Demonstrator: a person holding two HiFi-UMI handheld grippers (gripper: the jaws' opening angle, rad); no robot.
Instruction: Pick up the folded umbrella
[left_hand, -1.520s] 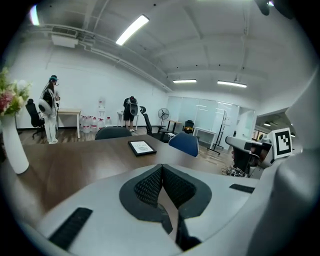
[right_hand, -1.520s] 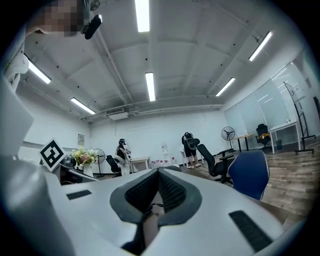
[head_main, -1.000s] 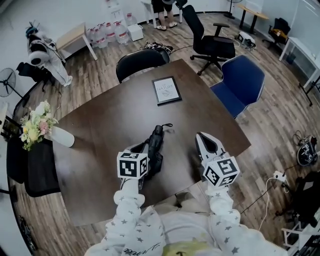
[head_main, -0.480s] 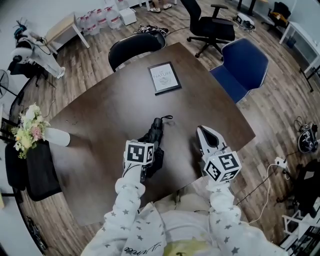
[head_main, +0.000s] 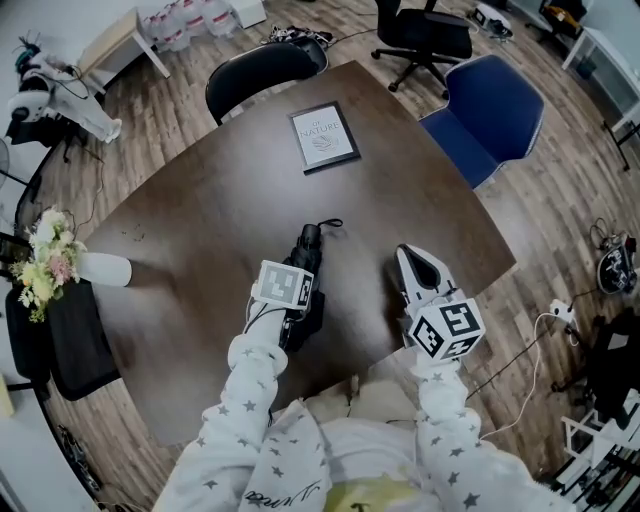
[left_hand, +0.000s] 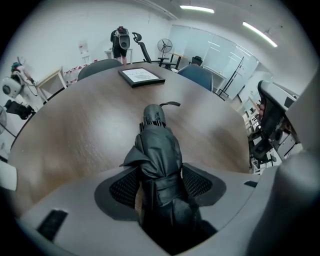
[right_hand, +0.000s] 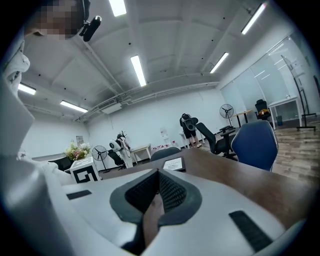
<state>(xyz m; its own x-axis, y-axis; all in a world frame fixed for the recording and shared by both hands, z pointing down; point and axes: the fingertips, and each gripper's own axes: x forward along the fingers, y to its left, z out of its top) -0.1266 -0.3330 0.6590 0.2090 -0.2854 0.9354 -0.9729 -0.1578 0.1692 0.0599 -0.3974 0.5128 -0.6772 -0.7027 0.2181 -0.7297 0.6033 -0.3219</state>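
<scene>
Vase: a white cylindrical vase (head_main: 106, 269) stands at the bench's left edge and holds a bunch of pale yellow and pink flowers (head_main: 40, 264).
Bottles: a cluster of clear plastic bottles (head_main: 178, 15) sits on the floor at the top left; I cannot tell what is in them.
Umbrella: the black folded umbrella (head_main: 307, 250) lies on the bench at lower centre, its strap loop pointing to the top of the frame.
Left gripper: the left gripper (left_hand: 161, 176) points steeply down. Its jaws have just been opening and now stand spread, with the umbrella's fabric between the pads.
Right gripper: the right gripper (right_hand: 157, 175) is just right of the umbrella, with its jaws pressed together on nothing.
Bench: the dark brown wooden bench (head_main: 210, 205) also carries a black-framed white card (head_main: 323, 137) near its far edge.
Room: a pale wood-plank floor (head_main: 560, 190). A blue chair (head_main: 495, 110) stands at the upper right and a black chair (head_main: 262, 70) at the top.
</scene>
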